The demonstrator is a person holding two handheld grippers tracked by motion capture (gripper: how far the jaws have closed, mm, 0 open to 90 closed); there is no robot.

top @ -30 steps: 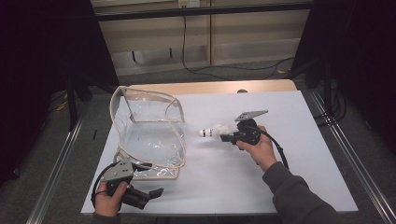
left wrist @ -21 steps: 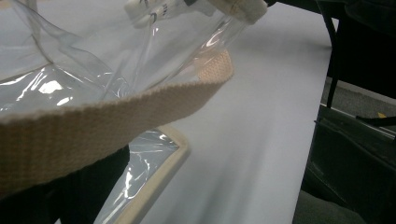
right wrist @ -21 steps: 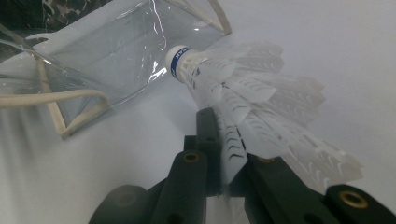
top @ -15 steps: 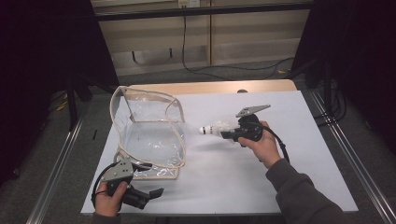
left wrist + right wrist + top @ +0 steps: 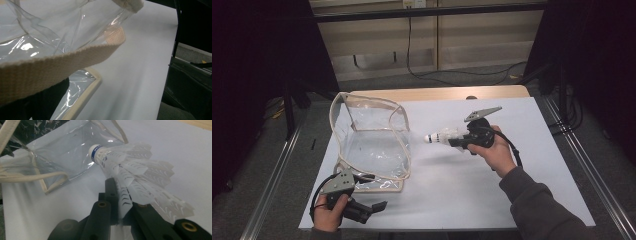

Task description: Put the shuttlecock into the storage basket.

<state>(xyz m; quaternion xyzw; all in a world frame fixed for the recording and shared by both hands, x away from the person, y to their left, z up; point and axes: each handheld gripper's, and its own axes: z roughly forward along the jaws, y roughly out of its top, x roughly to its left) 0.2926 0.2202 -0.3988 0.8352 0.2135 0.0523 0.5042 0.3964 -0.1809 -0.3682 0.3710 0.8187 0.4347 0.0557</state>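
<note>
Clear vinyl bag (image 5: 372, 145) lies on the white surface (image 5: 512, 200), its webbing strap across the left hand-held gripper (image 5: 362, 210), grip undeterminable. The right hand-held gripper (image 5: 452, 140) clamps a shuttlecock (image 5: 439, 136) by its feathers, cork toward the bag; entry should proceed cork-first, held lightly to spare the feathers.

high overhead, two close gripper views; shared bag (image 5: 371, 145)

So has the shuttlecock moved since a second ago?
Yes. The shuttlecock, held in the right tool, has risen a little, judged against the clear bag in the high view; its cork points at the bag's opening.
</note>
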